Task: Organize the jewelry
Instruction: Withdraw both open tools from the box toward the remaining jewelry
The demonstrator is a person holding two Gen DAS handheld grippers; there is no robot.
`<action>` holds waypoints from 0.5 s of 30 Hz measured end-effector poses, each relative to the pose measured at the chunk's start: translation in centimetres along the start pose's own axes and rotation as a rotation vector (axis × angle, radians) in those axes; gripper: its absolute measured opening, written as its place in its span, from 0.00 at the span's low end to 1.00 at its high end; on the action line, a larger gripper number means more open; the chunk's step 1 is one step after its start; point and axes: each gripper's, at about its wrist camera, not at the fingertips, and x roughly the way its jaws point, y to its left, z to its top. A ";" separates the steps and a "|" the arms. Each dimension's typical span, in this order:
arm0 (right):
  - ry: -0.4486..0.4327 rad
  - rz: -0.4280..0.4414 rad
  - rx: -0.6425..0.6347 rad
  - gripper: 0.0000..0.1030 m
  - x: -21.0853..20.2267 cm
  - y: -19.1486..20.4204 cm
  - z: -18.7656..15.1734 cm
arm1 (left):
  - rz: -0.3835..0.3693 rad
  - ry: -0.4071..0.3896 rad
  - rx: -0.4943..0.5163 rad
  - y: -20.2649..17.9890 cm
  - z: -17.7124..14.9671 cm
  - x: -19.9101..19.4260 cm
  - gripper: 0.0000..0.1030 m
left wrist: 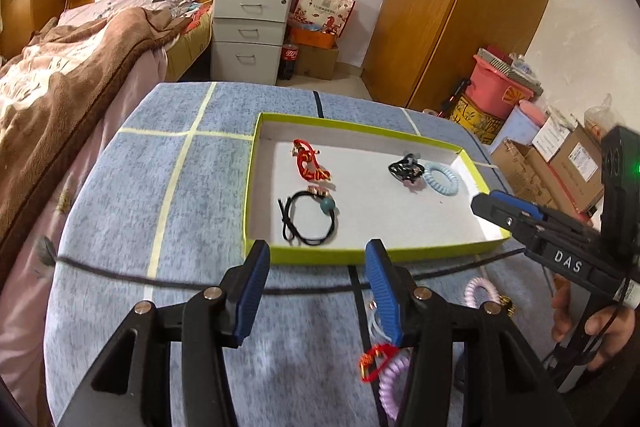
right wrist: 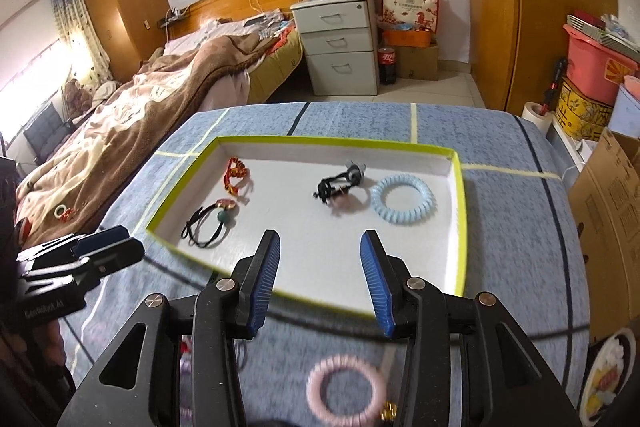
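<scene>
Now both the left gripper (left wrist: 316, 259) and right gripper (right wrist: 320, 251) stand wide and empty; a pink coil (right wrist: 346, 391), low in frame, remains outside the tray (right wrist: 460, 227), wanting a centred pinch.

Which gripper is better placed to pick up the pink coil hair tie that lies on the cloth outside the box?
Probably the right gripper: the pink coil hair tie lies just below its open, empty jaws. The left gripper is open too, but off to the side.
</scene>
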 end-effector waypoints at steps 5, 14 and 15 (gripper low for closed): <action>-0.003 -0.014 0.022 0.42 -1.4 -0.4 -2.0 | -0.010 -0.005 -0.004 -0.1 -1.3 -1.0 0.50; 0.001 -0.013 0.053 0.42 -3.8 -1.0 -5.7 | -0.038 0.005 -0.004 -0.2 -4.0 -2.3 0.50; 0.005 -0.015 0.053 0.42 -4.0 -1.0 -6.1 | -0.041 0.007 -0.004 -0.2 -4.4 -2.3 0.50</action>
